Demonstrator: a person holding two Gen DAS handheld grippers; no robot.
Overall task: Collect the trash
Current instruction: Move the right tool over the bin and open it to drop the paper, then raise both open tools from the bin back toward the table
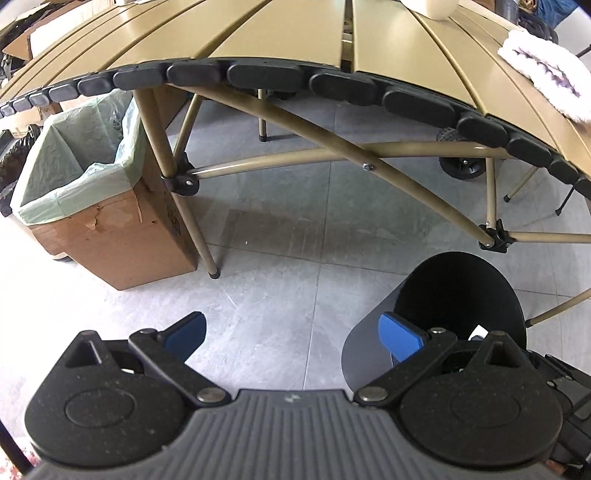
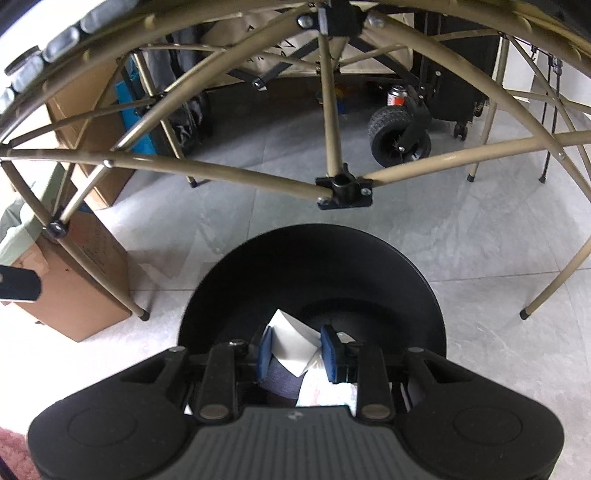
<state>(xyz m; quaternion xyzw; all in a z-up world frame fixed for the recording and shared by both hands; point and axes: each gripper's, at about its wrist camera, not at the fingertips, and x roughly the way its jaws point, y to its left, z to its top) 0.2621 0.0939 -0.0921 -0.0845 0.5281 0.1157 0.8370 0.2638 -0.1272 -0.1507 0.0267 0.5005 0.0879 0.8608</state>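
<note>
My right gripper hangs over the mouth of a round black bin standing on the floor. Its blue pads are shut on a folded piece of white paper. More crumpled white trash lies below it inside the bin. My left gripper is open and empty above the grey floor tiles, just left of the same black bin. A white fluffy cloth lies on the tan slatted table at the far right.
A cardboard box with a pale green liner bag stands by the table's left leg, also the cardboard box. The table's tan crossed struts hang low over the bin. A black-wheeled cart stands behind.
</note>
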